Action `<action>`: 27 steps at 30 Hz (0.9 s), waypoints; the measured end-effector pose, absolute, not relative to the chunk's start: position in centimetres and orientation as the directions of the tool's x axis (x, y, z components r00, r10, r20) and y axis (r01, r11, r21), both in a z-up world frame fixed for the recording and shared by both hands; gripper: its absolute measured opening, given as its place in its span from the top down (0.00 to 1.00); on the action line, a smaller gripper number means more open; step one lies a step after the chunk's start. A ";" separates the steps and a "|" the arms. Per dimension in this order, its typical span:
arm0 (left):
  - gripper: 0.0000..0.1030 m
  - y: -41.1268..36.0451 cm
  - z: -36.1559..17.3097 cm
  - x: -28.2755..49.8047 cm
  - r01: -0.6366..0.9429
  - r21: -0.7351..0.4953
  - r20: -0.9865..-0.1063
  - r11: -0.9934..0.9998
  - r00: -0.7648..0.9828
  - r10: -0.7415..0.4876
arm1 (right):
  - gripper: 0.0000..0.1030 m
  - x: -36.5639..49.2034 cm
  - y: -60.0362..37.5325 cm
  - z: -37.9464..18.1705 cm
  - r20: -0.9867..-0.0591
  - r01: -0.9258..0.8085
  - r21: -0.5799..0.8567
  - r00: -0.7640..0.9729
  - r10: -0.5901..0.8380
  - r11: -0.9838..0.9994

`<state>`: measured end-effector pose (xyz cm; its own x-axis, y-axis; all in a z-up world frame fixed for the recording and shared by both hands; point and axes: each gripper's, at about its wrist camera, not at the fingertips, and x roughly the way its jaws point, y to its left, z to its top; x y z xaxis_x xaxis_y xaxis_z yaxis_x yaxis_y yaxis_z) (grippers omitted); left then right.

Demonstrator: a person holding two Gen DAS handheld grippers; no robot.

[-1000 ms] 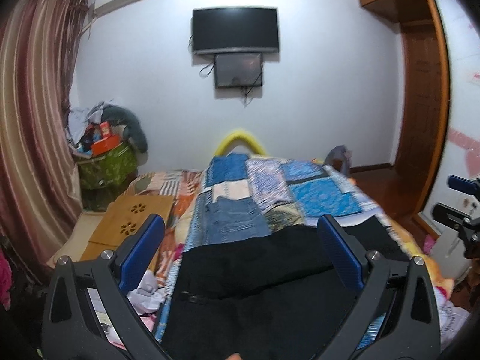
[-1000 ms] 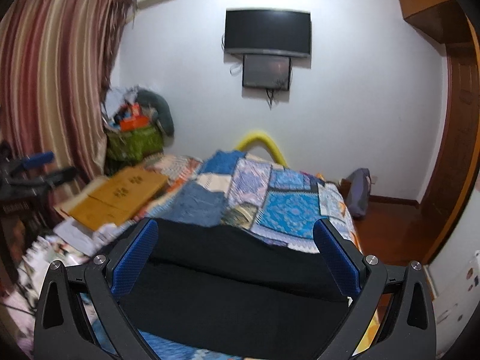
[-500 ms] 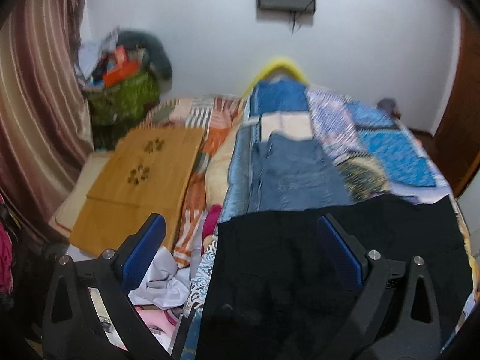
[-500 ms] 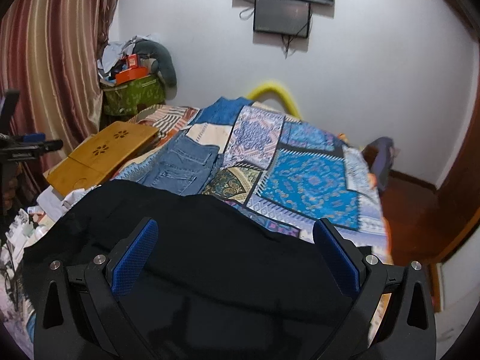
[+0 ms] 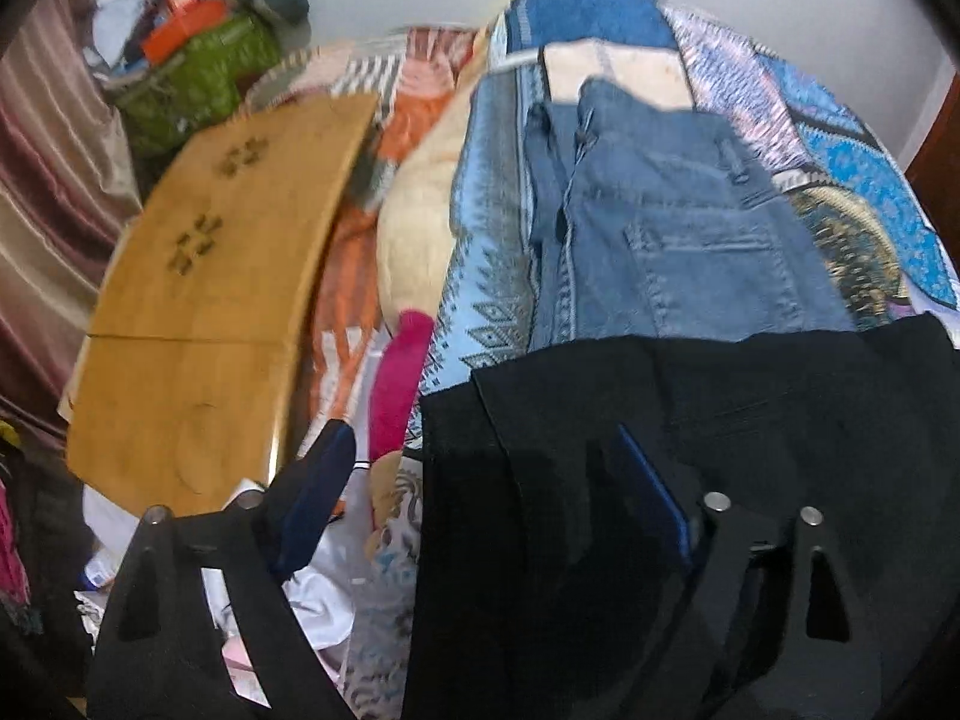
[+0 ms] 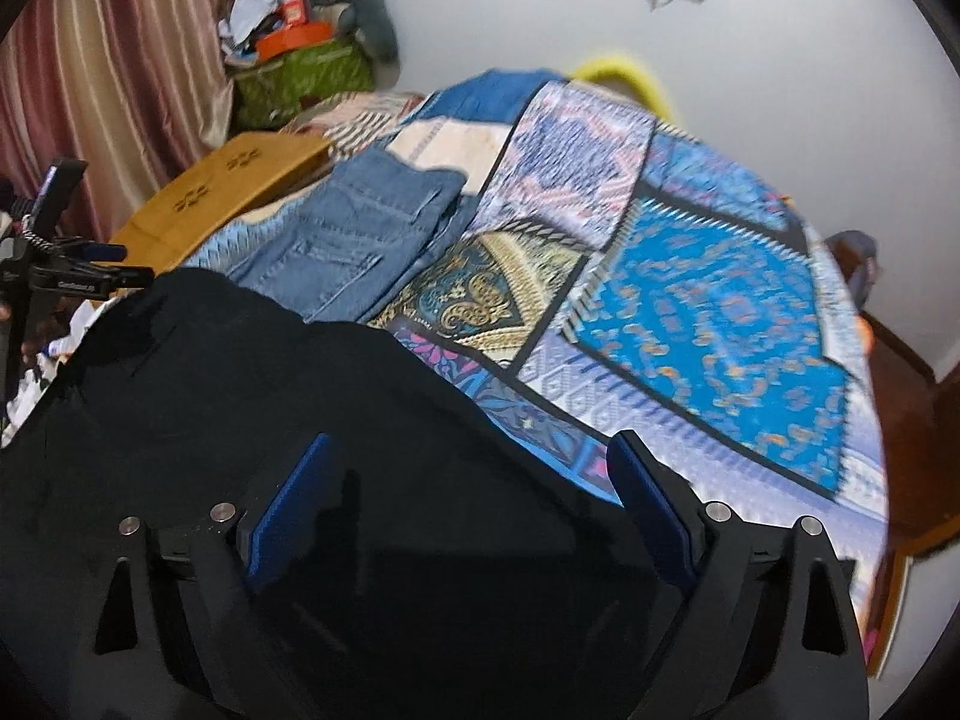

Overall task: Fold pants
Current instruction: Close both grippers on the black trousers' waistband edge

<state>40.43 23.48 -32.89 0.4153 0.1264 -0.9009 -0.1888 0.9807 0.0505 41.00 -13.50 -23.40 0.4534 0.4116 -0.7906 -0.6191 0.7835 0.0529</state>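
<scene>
The black pants (image 5: 690, 480) lie spread at the near end of the bed, on the patchwork quilt (image 6: 708, 312). The left gripper (image 5: 486, 492) hangs over their left edge, jaws wide apart and holding nothing, one finger off the cloth and one over it. The right gripper (image 6: 468, 498) sits above the pants' right edge, jaws likewise wide and empty. Folded jeans (image 5: 672, 228) lie just beyond the pants. A wooden board (image 5: 216, 300) lies to the left of the bed.

Both wrist views sit low and close over the black pants (image 5: 690, 480) (image 6: 270, 420), facing down the bed (image 6: 720, 312); the left looks from its left edge, the right farther right. Both share the folded jeans (image 5: 672, 228) (image 6: 360, 228).
</scene>
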 end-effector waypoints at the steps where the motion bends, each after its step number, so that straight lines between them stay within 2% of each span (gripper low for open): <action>1: 0.18 23.7 -33.5 40.8 -0.193 0.046 -0.907 0.980 0.404 0.122 | 0.20 41.5 -13.2 -23.9 -0.797 -0.627 0.064 0.436 0.418 0.776; 2: 0.21 23.9 -34.1 41.2 -0.195 0.037 -0.914 0.980 0.389 0.112 | 0.25 42.1 -13.0 -24.4 -0.805 -0.634 0.076 0.416 0.423 0.769; 6: 0.34 24.7 -35.6 42.2 -0.193 -0.074 -0.930 0.978 0.368 0.002 | 0.26 43.8 -12.3 -26.2 -0.831 -0.662 0.127 0.336 0.444 0.738; 8: 0.44 24.7 -36.1 42.6 -0.193 -0.123 -0.932 0.973 0.359 -0.046 | 0.34 44.0 -11.8 -27.0 -0.843 -0.674 0.156 0.290 0.453 0.722; 9: 0.46 24.7 -36.1 42.6 -0.197 -0.129 -0.932 0.972 0.358 -0.051 | 0.35 44.3 -11.7 -27.3 -0.846 -0.678 0.177 0.266 0.463 0.713; 11: 0.65 24.3 -35.9 42.8 -0.188 -0.150 -0.929 0.971 0.364 -0.073 | 0.42 44.1 -11.7 -27.4 -0.839 -0.679 0.196 0.258 0.479 0.708; 12: 0.66 23.9 -35.7 42.8 -0.183 -0.139 -0.929 0.973 0.364 -0.065 | 0.45 44.0 -11.8 -27.3 -0.836 -0.680 0.204 0.253 0.488 0.704; 14: 0.75 23.1 -35.5 42.8 -0.159 -0.106 -0.930 0.981 0.365 -0.041 | 0.62 43.6 -12.0 -27.2 -0.829 -0.675 0.204 0.265 0.492 0.709; 15: 0.76 22.8 -35.3 42.8 -0.149 -0.083 -0.930 0.985 0.367 -0.023 | 0.67 43.4 -12.0 -27.1 -0.827 -0.673 0.199 0.274 0.490 0.712; 17: 0.83 22.2 -34.9 42.6 -0.142 -0.047 -0.928 0.989 0.372 0.010 | 0.89 43.0 -12.0 -26.9 -0.827 -0.668 0.168 0.304 0.472 0.725; 18: 0.86 22.0 -34.6 42.5 -0.141 -0.035 -0.926 0.989 0.377 0.021 | 0.93 42.7 -12.1 -26.7 -0.824 -0.667 0.158 0.318 0.469 0.728; 20: 0.90 21.8 -33.5 42.2 -0.139 -0.019 -0.918 0.990 0.395 0.038 | 0.96 42.5 -12.3 -26.3 -0.818 -0.664 0.152 0.331 0.470 0.732; 27: 0.91 21.8 -28.6 42.4 -0.138 0.039 -0.868 0.990 0.487 0.102 | 0.96 42.5 -12.2 -23.7 -0.770 -0.646 0.053 0.459 0.443 0.762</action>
